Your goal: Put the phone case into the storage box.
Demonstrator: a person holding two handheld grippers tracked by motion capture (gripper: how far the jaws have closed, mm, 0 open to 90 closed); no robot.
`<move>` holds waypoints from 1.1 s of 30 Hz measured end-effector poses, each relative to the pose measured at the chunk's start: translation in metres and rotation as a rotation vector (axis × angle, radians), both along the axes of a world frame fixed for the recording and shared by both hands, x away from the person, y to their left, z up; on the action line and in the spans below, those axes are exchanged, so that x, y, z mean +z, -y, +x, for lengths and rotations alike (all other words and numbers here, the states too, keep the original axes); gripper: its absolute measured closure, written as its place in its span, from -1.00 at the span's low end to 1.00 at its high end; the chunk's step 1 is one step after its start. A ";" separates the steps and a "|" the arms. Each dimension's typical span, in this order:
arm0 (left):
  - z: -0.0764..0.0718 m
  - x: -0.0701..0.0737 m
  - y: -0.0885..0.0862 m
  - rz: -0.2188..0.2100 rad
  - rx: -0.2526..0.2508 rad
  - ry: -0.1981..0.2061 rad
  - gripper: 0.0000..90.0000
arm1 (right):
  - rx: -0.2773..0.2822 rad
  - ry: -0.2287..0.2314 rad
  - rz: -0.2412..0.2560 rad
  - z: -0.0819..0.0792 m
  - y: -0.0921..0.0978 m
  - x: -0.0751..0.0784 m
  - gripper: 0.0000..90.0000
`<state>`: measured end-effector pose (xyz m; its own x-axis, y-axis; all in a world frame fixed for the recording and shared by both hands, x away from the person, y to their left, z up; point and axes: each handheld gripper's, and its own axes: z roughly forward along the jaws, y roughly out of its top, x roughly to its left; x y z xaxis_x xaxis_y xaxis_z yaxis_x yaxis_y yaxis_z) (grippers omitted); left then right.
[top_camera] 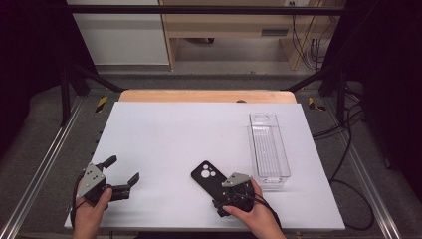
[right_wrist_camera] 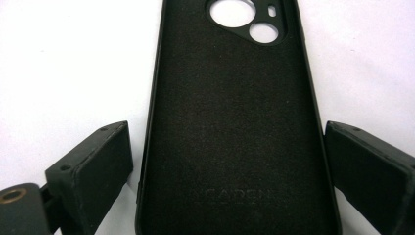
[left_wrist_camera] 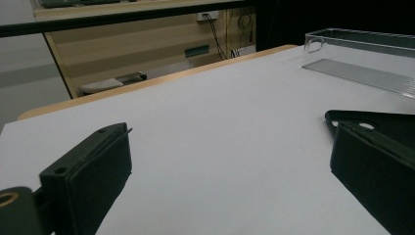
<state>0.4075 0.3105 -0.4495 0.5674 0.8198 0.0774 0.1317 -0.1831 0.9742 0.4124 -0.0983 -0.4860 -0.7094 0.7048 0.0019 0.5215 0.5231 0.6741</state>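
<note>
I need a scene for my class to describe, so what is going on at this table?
A person holds tongs in each hand at a white table. The right tongs are open, with jaws either side of a black phone case that lies inner side up. A clear plastic tray sits just to its right. The left tongs are open over bare table, holding nothing.
</note>
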 end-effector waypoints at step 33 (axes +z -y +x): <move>0.000 0.000 0.000 -0.002 -0.004 -0.003 -0.95 | 0.005 0.017 -0.059 0.000 -0.003 0.008 -0.66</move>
<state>0.4077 0.3105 -0.4495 0.5710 0.8176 0.0740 0.1337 -0.1816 0.9742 0.4122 -0.0949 -0.4776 -0.7122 0.7001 -0.0511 0.5080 0.5642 0.6508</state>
